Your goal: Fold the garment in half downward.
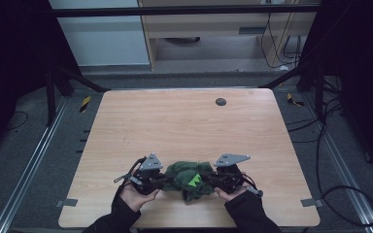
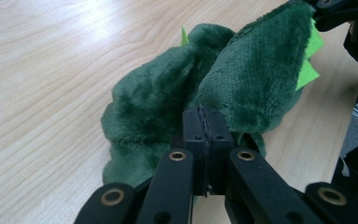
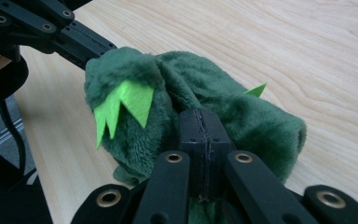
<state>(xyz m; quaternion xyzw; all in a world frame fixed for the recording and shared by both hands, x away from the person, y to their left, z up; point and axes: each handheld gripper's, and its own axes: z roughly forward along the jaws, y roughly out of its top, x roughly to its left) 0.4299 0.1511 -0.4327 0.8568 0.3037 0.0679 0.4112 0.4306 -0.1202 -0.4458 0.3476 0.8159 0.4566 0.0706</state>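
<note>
High view: left tongs and right tongs each pinch the green plush cloth at desk 6 o'clock; bunched, folding unfinished.

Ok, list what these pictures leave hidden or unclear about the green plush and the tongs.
- Plush shape: bunched up in the high view, so what it is can't be told.
- Fabric pinched by the left tongs: closed jaws cover it in the left gripper view.
- The same at the right tongs in the right gripper view.
- Plush underside: hidden against the table.
- Dark disc: too small to identify.
</note>
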